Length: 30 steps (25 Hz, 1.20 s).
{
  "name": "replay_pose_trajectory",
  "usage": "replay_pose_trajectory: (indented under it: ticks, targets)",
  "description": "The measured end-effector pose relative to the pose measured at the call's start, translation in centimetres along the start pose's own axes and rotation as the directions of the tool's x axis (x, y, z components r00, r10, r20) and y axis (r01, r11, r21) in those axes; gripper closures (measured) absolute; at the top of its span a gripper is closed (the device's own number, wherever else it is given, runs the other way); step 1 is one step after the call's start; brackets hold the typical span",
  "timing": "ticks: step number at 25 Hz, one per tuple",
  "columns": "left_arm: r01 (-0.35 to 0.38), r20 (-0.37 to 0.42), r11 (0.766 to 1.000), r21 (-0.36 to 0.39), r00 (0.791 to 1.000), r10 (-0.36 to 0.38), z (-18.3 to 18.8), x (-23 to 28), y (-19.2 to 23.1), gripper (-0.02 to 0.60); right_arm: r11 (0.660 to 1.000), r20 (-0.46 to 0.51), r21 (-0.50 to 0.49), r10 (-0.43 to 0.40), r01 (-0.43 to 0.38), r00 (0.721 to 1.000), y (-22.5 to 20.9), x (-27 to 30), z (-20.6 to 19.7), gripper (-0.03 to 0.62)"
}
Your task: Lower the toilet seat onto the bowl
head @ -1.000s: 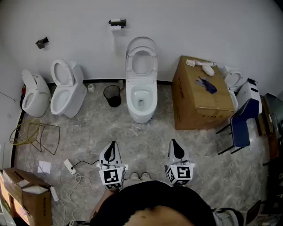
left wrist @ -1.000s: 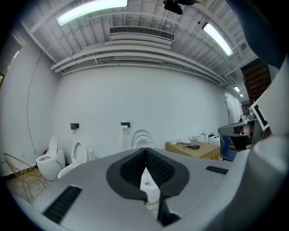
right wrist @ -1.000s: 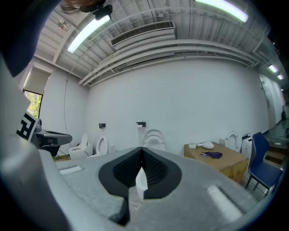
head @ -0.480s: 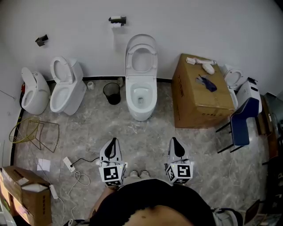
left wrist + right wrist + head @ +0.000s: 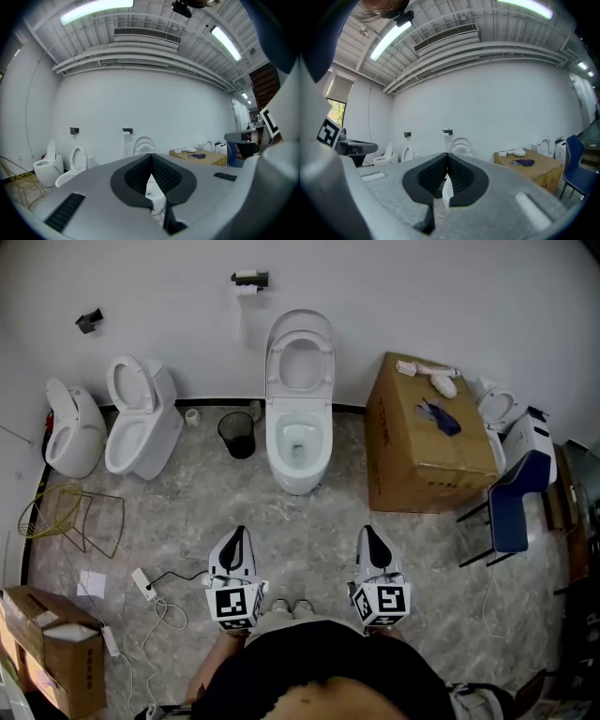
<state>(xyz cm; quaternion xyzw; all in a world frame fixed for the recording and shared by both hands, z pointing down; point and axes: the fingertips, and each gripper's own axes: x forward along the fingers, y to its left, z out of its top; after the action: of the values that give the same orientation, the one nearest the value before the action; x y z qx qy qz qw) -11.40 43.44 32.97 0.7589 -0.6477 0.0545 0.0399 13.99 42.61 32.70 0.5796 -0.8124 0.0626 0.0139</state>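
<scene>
- Toilet seat [image 5: 300, 360]: up against the wall [image 5: 422, 296], top centre of your head view, over the open bowl [image 5: 299, 442], well apart from both grippers.
- Left gripper [image 5: 238, 538] and right gripper [image 5: 367, 536]: jaws pressed together, nothing in them.
- Gripper views: your jaws cover most of the bowl; only the head view shows it whole.

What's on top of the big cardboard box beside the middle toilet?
On the cardboard box lie a white object near the back edge and a dark blue item nearer the middle. The box is closed, so its contents are hidden.
</scene>
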Motion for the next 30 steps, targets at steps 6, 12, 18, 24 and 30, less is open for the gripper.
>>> replay_pose_trajectory:
  ticks: [6, 12, 18, 24, 30]
  targets:
    - [0.002, 0.016, 1.000, 0.000, 1.000, -0.002, 0.4, 1.2, -1.1, 0.579, 1.000, -0.007, -0.001, 0.016, -0.016, 1.000, -1.3, 1.0, 0.2, 0.589]
    - [-0.031, -0.001, 0.999, -0.012, 1.000, 0.031, -0.3, 2.0, -1.6, 0.580, 0.999, -0.009, -0.014, 0.047, -0.047, 0.999, -2.3, 2.0, 0.0, 0.589]
    - [-0.052, -0.027, 0.999, 0.006, 0.998, 0.052, -0.9, 3.0, -0.8, 0.580, 0.998, -0.022, -0.010, 0.057, -0.057, 0.998, -2.9, 3.4, -0.4, 0.589]
    - [-0.048, -0.008, 0.999, 0.019, 0.999, 0.048, -0.2, 6.2, -0.2, 0.580, 0.998, -0.028, -0.015, 0.061, -0.061, 0.998, -3.7, 6.2, -0.7, 0.589]
    - [-0.022, 0.007, 1.000, 0.021, 1.000, 0.022, 0.5, 11.5, 0.5, 0.580, 0.999, -0.022, -0.029, 0.040, -0.041, 0.999, -5.3, 10.7, -0.2, 0.589]
